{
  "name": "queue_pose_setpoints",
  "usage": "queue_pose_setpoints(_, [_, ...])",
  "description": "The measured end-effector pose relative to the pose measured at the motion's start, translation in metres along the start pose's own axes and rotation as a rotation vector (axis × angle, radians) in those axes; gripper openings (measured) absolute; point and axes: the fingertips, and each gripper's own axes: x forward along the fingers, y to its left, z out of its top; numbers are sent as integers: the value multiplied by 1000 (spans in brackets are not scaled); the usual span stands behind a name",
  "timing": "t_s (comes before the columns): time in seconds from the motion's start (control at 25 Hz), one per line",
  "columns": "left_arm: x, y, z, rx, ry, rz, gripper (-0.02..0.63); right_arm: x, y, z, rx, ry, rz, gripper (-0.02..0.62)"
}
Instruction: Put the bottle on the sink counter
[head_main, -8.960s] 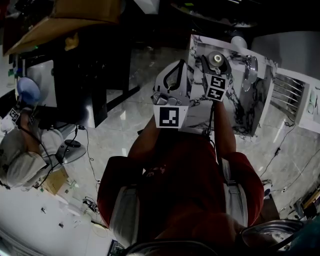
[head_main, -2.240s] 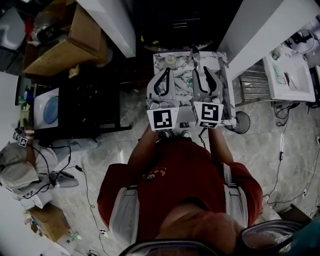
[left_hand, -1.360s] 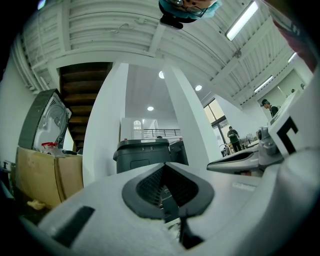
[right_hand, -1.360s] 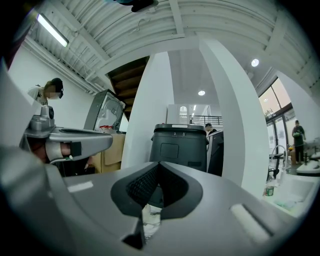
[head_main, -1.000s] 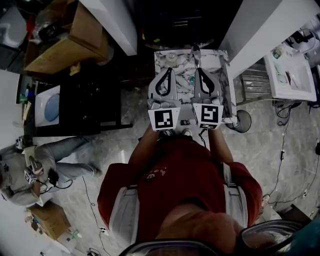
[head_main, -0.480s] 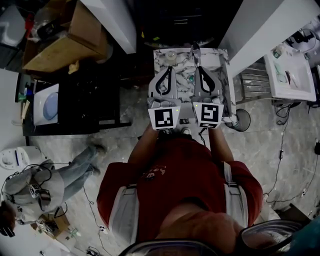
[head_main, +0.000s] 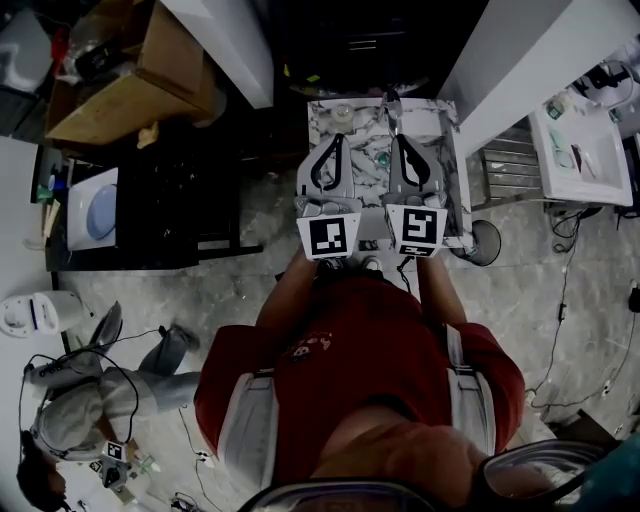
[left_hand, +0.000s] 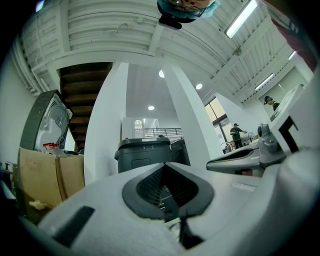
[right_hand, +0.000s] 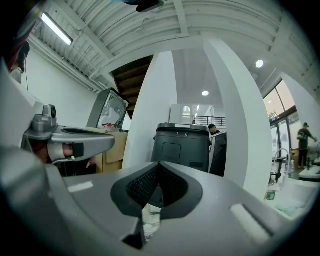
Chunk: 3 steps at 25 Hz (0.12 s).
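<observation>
Plainly, both grippers are empty. The left gripper (head_main: 338, 140) has its jaws pressed together at the tips, with nothing caught in the hollow behind them. The right gripper (head_main: 397, 140) is closed the same way, and only a strip of marble shows through the gap below its pads. The two are held level and side by side, close but not touching, over the sink counter (head_main: 450, 190).

The bottle (head_main: 343, 115) stands on that counter just beyond the left gripper's tips, apart from them, near the far corner. From above it shows only as a small, pale, round top, and its body and label are too small to make out. The faucet (head_main: 390, 103) rises just ahead of the right gripper, slightly to its left.
</observation>
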Motion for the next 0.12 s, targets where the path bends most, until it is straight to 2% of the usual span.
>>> queue_pose_setpoints(0.12, [0,0,-1,4,-1,2,3,1,-1,-3,8,5,0,2])
